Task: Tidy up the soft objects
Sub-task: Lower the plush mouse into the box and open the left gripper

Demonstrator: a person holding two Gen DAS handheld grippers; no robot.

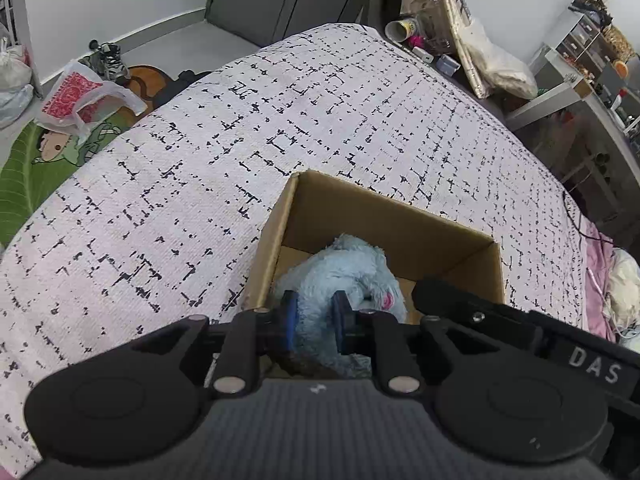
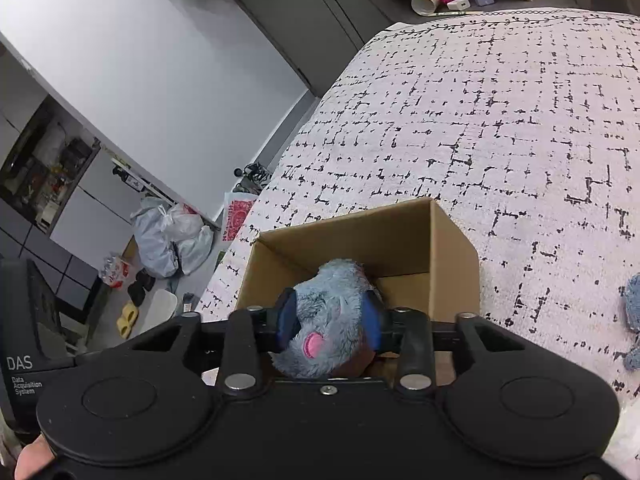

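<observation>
Jaws of both grippers are clamped on the same blue plush toy (image 1: 340, 276), which hangs down inside the open cardboard box (image 1: 384, 216) on the bed (image 1: 160, 208). On the left gripper (image 1: 316, 320) the blue pads sit close together and pinch a thin fold of fur. On the right gripper (image 2: 330, 320) the pads stand wider apart and hug a fat, round part of the toy (image 2: 332, 312).

Each camera shows something the other does not. From the left wrist you can see the right gripper as a black bar coming in over the near right corner of the box, with white letters on it. You also see a green leaf rug (image 1: 24, 176) and a plastic bag (image 1: 80, 100) on the floor at the far left, and shelves (image 1: 592, 48) at the far right.

From the right wrist you can see a pink patch on the toy's fur, close to the camera. A second bit of blue plush (image 2: 632, 320) lies on the bed at the right edge, well apart from the box (image 2: 400, 240). On the floor at the left are tied grey bags (image 2: 168, 236) and yellow slippers (image 2: 128, 318). A fingertip (image 2: 32, 458) peeks in at the bottom left corner.
</observation>
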